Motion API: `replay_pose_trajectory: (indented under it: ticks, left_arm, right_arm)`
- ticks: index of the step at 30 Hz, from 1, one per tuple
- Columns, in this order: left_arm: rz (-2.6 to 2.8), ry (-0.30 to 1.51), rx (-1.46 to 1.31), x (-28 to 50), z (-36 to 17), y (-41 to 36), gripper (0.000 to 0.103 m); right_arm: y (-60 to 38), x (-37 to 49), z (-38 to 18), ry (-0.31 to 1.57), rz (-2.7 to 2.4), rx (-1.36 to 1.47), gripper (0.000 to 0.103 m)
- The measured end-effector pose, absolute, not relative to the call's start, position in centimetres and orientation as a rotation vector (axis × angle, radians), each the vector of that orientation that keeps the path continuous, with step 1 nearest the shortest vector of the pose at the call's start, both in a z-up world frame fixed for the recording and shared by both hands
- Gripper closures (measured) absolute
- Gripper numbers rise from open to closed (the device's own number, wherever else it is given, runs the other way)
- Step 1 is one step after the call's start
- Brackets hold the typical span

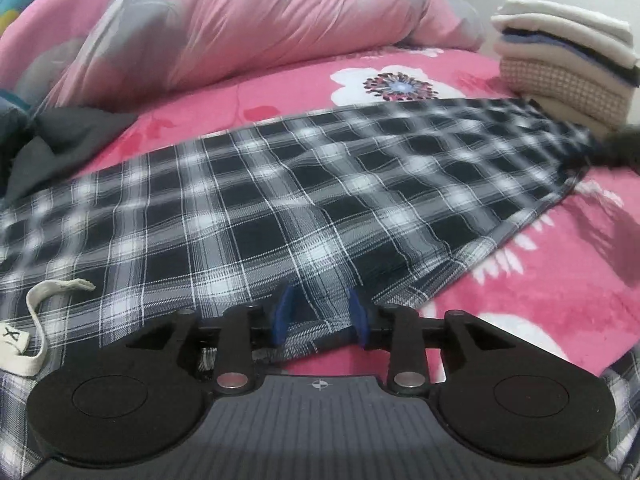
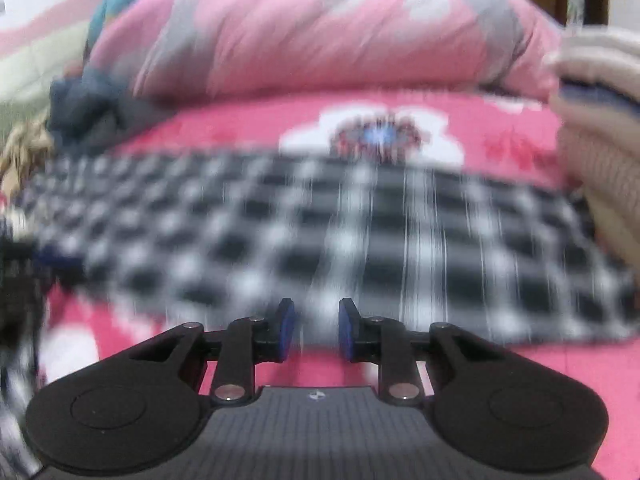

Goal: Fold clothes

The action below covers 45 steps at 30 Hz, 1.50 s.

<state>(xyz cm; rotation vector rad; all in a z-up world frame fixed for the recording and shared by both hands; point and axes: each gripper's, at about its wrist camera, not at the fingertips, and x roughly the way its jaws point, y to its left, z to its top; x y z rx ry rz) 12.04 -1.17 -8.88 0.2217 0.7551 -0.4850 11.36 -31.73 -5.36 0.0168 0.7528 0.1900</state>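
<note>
One plaid garment (image 1: 304, 184), black, white and grey checks, lies spread flat across the pink floral bedspread (image 1: 540, 312). It runs from the left edge of the left wrist view up toward the far right. A white drawstring (image 1: 44, 300) curls on it at the near left, with a small white tag (image 1: 12, 338) just beside it.

Two grippers in play. The left gripper (image 1: 322, 316) sits at the garment's near edge, its blue pads (image 1: 286, 312) set narrowly apart with a ridge of plaid cloth rising between them. The pads flank that fold; whether they press on it I cannot tell. The right gripper (image 2: 316, 330) hovers over bare pink bedspread just short of the plaid hem, its two blue pads a narrow gap apart with nothing between them. Its view is heavily blurred.

One stack of folded clothes (image 1: 560, 56) stands at the far right, just beyond the plaid's far corner: cream layers on top, a dark blue layer or two in the middle, a beige waffle-knit piece at the bottom; the exact count of pieces I cannot make out.

One bulky pink and grey quilt (image 1: 240, 20) is heaped across the back. One dark grey garment (image 1: 60, 140) lies crumpled at the far left, next to the plaid's edge.
</note>
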Motion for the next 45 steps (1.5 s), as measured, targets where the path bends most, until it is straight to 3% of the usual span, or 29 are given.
replay_pose_trajectory:
  ticks: [6,14,20,26,32,39,45]
  left_arm:
    - [-0.466,0.753,0.237,11.1,-8.7,-0.7,0.068]
    - [-0.51,0.697,0.184,11.3,-6.5,-2.0,0.065]
    - [-0.556,0.749,0.246,11.4,-8.6,-5.4,0.064]
    - [-0.561,0.764,0.226,11.3,-9.0,-4.9,0.06]
    - [-0.554,0.736,0.227,10.6,-9.4,-4.8,0.059]
    - [-0.558,0.732,0.207,10.6,-9.5,-4.5,0.058]
    - [-0.553,0.713,0.22,10.2,-9.6,-4.4,0.056]
  right_arm:
    - [-31.1,11.6,-9.6,0.764,0.144,0.001,0.077]
    - [-34.4,10.7,-6.3,0.726,0.083,0.036,0.077]
    - [-37.9,9.9,-9.7,0.76,0.014,0.08,0.077]
    - [-40.9,10.8,-5.4,0.701,-0.054,0.054,0.077]
    - [-46.3,11.3,-9.7,0.755,-0.181,0.053,0.077]
    - [-48.7,11.2,-7.1,0.722,-0.22,0.1,0.076]
    - [-52.3,12.4,-9.9,0.779,-0.312,0.139,0.077]
